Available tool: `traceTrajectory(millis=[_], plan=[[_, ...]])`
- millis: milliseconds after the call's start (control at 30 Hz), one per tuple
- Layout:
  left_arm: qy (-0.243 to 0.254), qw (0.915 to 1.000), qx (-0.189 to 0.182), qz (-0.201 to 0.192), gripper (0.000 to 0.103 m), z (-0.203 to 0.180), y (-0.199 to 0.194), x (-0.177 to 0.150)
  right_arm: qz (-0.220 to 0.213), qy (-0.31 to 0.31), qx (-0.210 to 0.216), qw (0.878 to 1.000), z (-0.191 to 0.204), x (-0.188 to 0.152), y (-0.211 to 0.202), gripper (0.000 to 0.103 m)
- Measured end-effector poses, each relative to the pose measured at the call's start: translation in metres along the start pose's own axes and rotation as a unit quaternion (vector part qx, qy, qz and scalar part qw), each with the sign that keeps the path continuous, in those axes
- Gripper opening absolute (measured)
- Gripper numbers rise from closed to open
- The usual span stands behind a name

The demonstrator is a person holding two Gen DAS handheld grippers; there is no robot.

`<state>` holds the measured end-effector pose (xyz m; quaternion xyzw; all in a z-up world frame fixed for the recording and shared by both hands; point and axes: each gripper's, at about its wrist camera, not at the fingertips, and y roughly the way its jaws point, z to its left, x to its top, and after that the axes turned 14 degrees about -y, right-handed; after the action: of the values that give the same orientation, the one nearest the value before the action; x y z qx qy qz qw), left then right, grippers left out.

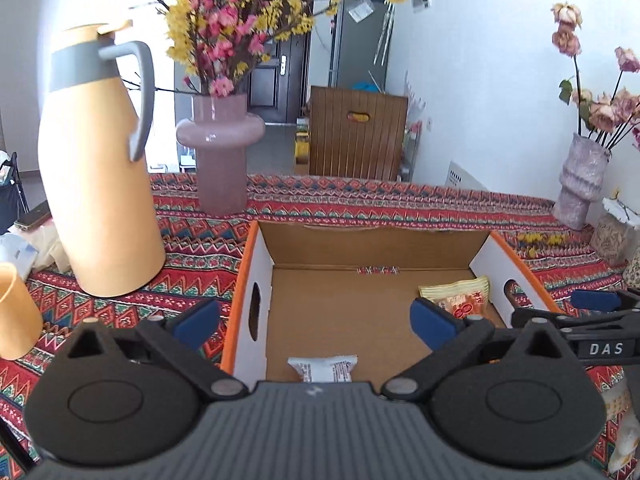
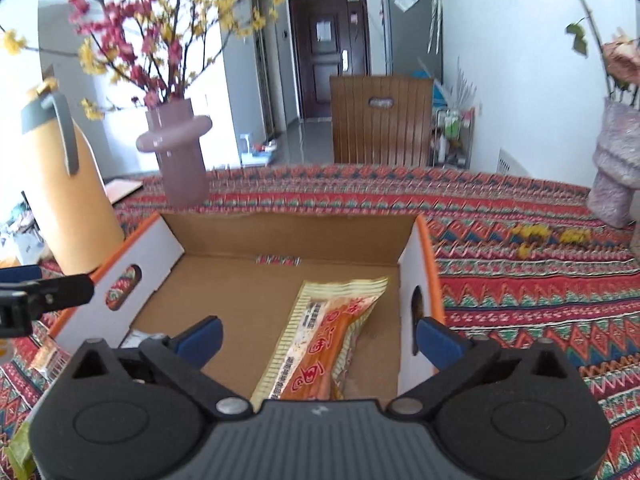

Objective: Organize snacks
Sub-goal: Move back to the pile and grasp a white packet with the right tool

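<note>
Both my claws, left claw (image 1: 316,322) & right claw (image 2: 318,338), gape empty over box (image 1: 256,248); white packet (image 1: 322,368) lies near open front edge, could slip out if nudged.

You are working in a home living area. The table (image 1: 360,200) carries a patterned woven cloth, a thermos jug (image 1: 96,168) and a flower vase (image 1: 220,148). Beyond it you see a wooden chair back (image 1: 356,136), a dark entrance door (image 2: 328,56) and a refrigerator (image 2: 412,28).
</note>
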<state>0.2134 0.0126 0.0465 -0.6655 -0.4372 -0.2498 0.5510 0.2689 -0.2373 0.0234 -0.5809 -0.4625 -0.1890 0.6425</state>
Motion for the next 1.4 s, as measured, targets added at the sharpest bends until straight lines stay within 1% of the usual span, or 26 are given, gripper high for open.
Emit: traceTrajectory(millis=[267,467,733,900,1000,1033,1100,1133,1233,1333,1400], plan=[[0.001,0.9991,-0.004,-0.042,0.103,0.012,-0.050,-0.019,-0.055,0.004,-0.007,0.998,0.010,-0.026,-0.067,0.103],[-0.003,0.9985,-0.001,-0.055,0.103,0.022,-0.083,-0.042,-0.074,0.008,-0.001,0.997,0.027,-0.054,-0.105,0.103],[-0.002,0.9986,0.004,-0.053,0.103,0.035,-0.108,-0.080,-0.067,0.019,0.011,0.998,0.050,-0.097,-0.130,0.103],[-0.007,0.9992,0.003,-0.039,0.103,0.044,-0.109,-0.096,-0.041,0.027,0.008,0.999,0.063,-0.123,-0.126,0.103],[-0.005,0.9995,0.004,-0.032,0.103,0.045,-0.107,-0.104,-0.025,0.032,0.003,0.999,0.066,-0.131,-0.121,0.103],[-0.005,0.9996,0.002,-0.028,0.103,0.046,-0.107,-0.106,-0.020,0.031,0.001,0.999,0.067,-0.133,-0.119,0.102],[-0.006,0.9997,0.001,-0.022,0.103,0.046,-0.105,-0.109,-0.011,0.032,-0.003,0.999,0.068,-0.133,-0.114,0.095],[-0.007,0.9998,-0.001,-0.020,0.103,0.046,-0.105,-0.110,-0.006,0.031,-0.002,0.999,0.068,-0.133,-0.111,0.093],[-0.005,0.9999,-0.002,-0.013,0.103,0.045,-0.104,-0.113,0.014,0.030,0.005,0.999,0.069,-0.132,-0.102,0.087],[-0.002,0.9999,-0.005,-0.010,0.103,0.044,-0.105,-0.115,0.034,0.043,0.014,0.998,0.067,-0.136,-0.093,0.079],[-0.001,0.9999,-0.006,-0.008,0.103,0.043,-0.105,-0.115,0.044,0.053,0.017,0.997,0.065,-0.140,-0.090,0.070]])
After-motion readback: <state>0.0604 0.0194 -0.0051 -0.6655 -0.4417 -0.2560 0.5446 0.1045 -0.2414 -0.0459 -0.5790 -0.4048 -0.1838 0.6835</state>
